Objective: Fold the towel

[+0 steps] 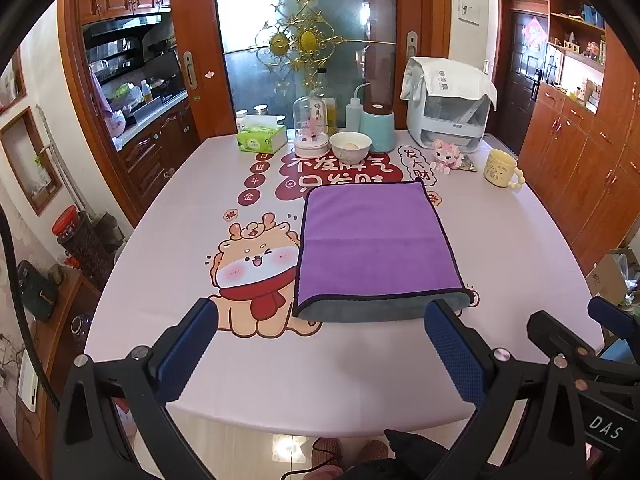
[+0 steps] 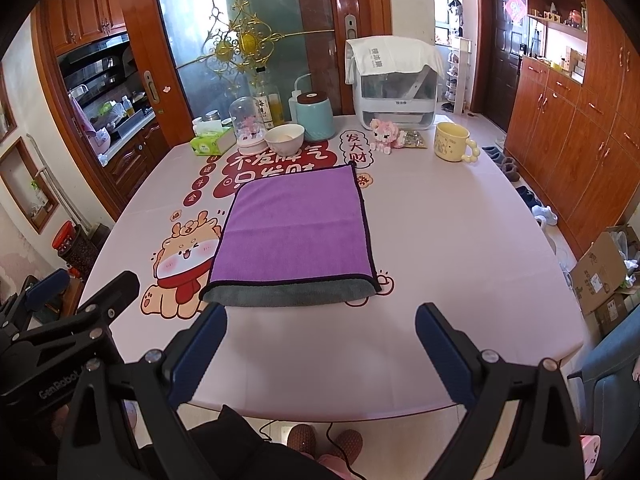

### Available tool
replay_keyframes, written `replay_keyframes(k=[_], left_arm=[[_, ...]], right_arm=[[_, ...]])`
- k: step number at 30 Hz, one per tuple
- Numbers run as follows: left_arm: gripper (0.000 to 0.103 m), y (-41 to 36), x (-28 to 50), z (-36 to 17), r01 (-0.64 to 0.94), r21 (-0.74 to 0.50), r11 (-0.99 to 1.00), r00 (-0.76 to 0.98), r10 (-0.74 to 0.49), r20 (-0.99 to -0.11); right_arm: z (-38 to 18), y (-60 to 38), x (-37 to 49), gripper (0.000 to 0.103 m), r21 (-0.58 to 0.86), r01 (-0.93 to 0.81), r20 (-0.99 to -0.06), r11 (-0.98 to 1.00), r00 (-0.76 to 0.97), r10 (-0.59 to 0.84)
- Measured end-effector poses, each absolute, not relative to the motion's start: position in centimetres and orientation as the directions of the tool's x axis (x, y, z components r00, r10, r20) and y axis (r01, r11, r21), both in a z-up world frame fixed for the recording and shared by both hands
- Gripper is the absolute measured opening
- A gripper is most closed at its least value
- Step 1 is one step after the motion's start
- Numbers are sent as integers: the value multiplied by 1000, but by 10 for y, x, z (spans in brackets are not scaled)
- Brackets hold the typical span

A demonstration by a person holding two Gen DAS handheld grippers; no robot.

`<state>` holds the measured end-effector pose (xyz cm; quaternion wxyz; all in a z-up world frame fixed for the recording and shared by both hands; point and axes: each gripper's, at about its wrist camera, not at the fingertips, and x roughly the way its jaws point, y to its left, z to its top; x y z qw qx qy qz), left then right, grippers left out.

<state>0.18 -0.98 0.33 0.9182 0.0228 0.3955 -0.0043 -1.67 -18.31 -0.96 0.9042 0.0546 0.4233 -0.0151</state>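
Observation:
A purple towel with a dark hem and grey underside lies folded in half on the pink table; the grey lower layer sticks out along its near edge. It also shows in the right wrist view. My left gripper is open and empty, held above the table's near edge, just short of the towel's near edge. My right gripper is open and empty, also near the front edge, a little short of the towel. The right gripper shows at the right of the left wrist view.
At the table's far side stand a tissue box, a glass dome, a white bowl, a teal canister, a white appliance, a pink toy and a yellow mug. Wooden cabinets line the right wall.

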Motion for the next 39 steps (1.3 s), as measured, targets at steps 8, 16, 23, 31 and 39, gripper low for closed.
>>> replay_keyframes(k=[8, 16, 23, 31, 39], left_arm=[[102, -1, 6, 2, 30, 25, 999, 680, -2, -733], [102, 12, 10, 3, 64, 7, 998, 675, -39, -737], [102, 33, 22, -2, 79, -31, 996, 642, -75, -763], [102, 57, 39, -12, 94, -34, 995, 623, -85, -778], [102, 64, 62, -29, 146, -2, 989, 582, -87, -809]], right_arm=[[-5, -183, -14, 96, 86, 75, -765, 993, 643, 18], [6, -178, -13, 96, 77, 78, -760, 994, 650, 7], [3, -171, -10, 96, 80, 82, -748, 993, 664, 6], [-5, -164, -4, 96, 52, 95, -730, 994, 683, -28], [-18, -162, 1, 96, 44, 99, -721, 994, 692, -36]])
